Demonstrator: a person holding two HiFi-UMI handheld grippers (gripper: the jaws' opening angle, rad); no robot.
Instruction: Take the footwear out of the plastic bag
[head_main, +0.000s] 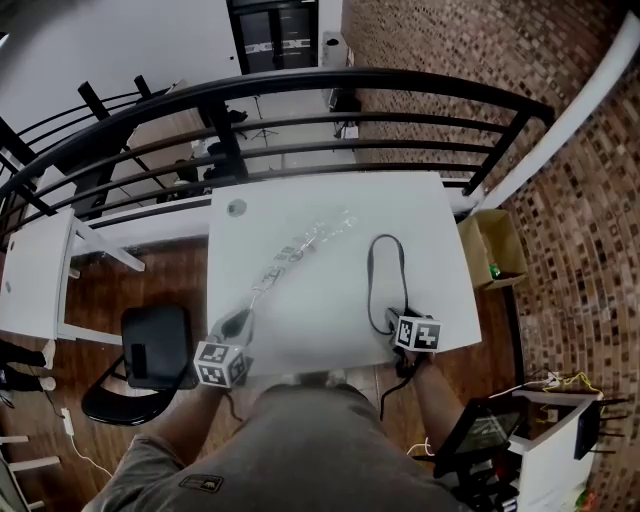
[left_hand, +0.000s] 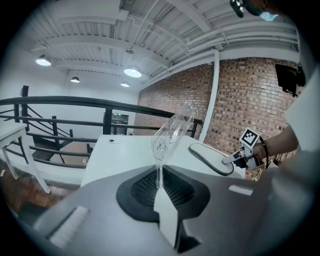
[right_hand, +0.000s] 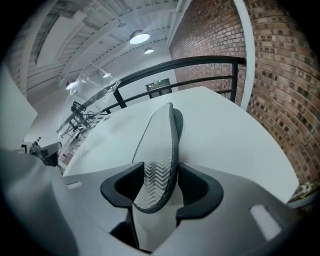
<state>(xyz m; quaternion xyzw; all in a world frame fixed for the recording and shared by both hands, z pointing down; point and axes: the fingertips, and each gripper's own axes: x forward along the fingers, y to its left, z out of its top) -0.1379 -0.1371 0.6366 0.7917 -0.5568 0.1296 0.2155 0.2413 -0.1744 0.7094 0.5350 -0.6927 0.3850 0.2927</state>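
A grey slipper (head_main: 385, 280) with a dark rim lies on the white table (head_main: 330, 200), its heel toward me. My right gripper (head_main: 398, 322) is at that heel. In the right gripper view the zigzag sole (right_hand: 160, 150) stands on edge between the jaws of the right gripper (right_hand: 162, 192), with a gap beside it; the gripper is open. A clear plastic bag (head_main: 300, 250) stretches up and away from my left gripper (head_main: 243, 318). In the left gripper view a thin fold of the bag (left_hand: 170, 132) is pinched in the shut left gripper (left_hand: 159, 185). The bag looks empty.
A black railing (head_main: 300, 95) runs along the table's far side. A black chair (head_main: 155, 345) stands at the left, a cardboard box (head_main: 495, 250) at the right by the brick wall. A small round cap (head_main: 236, 207) sits in the tabletop's far left corner.
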